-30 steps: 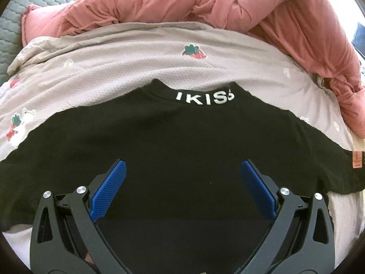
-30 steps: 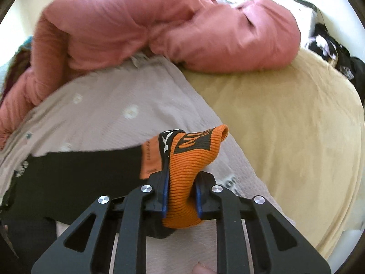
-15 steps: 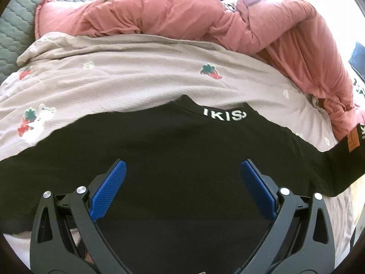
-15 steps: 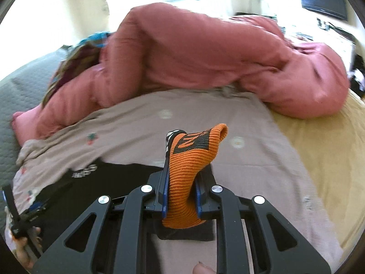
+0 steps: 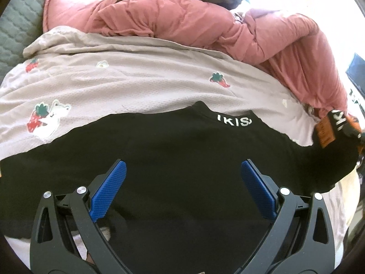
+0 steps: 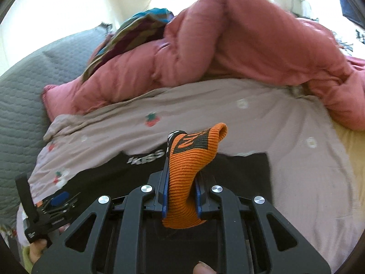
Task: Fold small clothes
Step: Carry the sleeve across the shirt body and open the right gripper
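A black shirt (image 5: 182, 150) with white lettering on its collar (image 5: 233, 121) lies flat on a beige blanket. My left gripper (image 5: 182, 180) hovers open just over the shirt's body, nothing between its blue pads. My right gripper (image 6: 182, 178) is shut on the orange ribbed cuff (image 6: 191, 159) of the shirt's sleeve and holds it up above the shirt (image 6: 241, 171). In the left wrist view the lifted sleeve and its cuff (image 5: 326, 132) rise at the right edge. The right wrist view shows the left gripper (image 6: 59, 202) low at the left.
A bulky pink duvet (image 6: 228, 45) is heaped along the far side of the beige strawberry-print blanket (image 5: 114, 80). A grey quilted mattress (image 6: 22, 91) lies to the left and a yellow sheet (image 6: 351, 141) to the right. A striped cloth (image 6: 136, 27) sits behind the duvet.
The right gripper has swung left with the orange cuff, bringing the sleeve up and over the shirt's body. The left gripper drifted a little and stayed open.
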Demonstrator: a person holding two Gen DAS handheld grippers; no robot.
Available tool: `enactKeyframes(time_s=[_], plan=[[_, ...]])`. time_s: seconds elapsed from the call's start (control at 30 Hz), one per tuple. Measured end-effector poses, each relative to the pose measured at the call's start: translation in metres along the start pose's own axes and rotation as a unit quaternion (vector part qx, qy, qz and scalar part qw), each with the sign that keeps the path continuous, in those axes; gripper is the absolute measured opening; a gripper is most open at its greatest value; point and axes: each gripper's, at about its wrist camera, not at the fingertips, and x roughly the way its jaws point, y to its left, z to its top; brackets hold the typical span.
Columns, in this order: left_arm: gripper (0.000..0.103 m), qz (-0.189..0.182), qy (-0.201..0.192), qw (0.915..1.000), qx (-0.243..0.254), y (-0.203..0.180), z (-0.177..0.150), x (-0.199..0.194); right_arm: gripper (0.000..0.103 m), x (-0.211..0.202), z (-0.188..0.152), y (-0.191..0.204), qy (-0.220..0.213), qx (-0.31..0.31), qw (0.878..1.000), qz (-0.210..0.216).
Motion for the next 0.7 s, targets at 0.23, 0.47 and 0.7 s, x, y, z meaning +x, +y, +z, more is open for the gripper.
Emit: enactKeyframes(time_s=[0.23, 0.47, 0.7], plan=[[0.094, -0.004, -0.003, 0.9993, -0.037, 0.025, 0.003, -0.004, 0.016, 0.029, -0.013, 0.051, 0.033, -0.03, 0.998, 0.033], [0.094, -0.024, 0.01, 0.9983, -0.053, 0.034, 0.001, 0.002, 0.021, 0.054, -0.025, 0.085, 0.061, -0.042, 0.996, 0.058], [0.093, -0.055, 0.018, 0.9954, -0.076, 0.041, -0.002, 0.008, 0.039, 0.056, -0.031, 0.089, 0.056, -0.046, 0.994, 0.086]])
